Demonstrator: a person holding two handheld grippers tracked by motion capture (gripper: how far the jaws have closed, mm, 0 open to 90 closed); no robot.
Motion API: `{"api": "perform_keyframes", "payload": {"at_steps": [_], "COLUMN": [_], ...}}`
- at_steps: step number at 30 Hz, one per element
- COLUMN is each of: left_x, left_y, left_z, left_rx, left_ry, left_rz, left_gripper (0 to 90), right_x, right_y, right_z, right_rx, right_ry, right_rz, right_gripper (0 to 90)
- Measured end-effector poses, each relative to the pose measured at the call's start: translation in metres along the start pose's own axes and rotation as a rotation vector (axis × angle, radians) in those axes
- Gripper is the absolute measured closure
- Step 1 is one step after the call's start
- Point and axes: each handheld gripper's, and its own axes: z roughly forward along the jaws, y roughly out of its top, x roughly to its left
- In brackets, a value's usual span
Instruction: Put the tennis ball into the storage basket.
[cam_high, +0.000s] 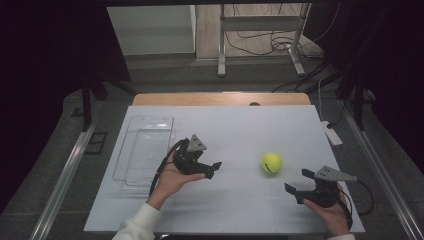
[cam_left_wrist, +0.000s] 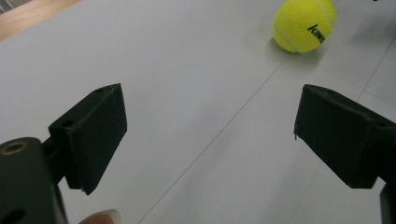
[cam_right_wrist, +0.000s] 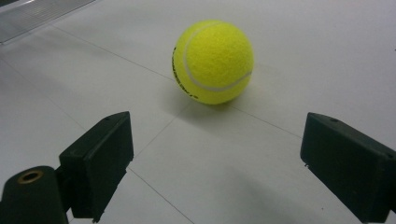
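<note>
1. At the far left of the table we see a clear plastic tray lying flat on the white top, with its long side running away from us.

2. Just right of the tray we hold the left gripper in an upturned hand. Its jaws are spread wide with nothing between them, and they point right toward the ball. In the left gripper view the gripper looks across bare table, and the ball sits well ahead, up and to the right.

3. The yellow tennis ball rests on the table between the two grippers, right of the middle. It touches neither gripper.

4. At the right, near the front edge, we hold the right gripper with its jaws also wide apart and empty, pointing left toward the ball. In the right gripper view the gripper faces the ball, which lies just ahead of the gap between the jaws, not yet inside it.
</note>
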Motion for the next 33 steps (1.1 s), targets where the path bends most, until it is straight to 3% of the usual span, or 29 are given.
{"api": "perform_keyframes", "payload": {"at_steps": [33], "left_x": [-0.004], "left_y": [0.020], "left_z": [0.023], "left_rx": [0.030], "left_ry": [-0.046], "left_rz": [0.018], "left_gripper": [9.8], "right_x": [-0.001], "right_y": [-0.001], "right_z": [0.001], "right_rx": [0.005], "right_ry": [0.001], "right_rz": [0.001], "right_gripper": [9.6]}}
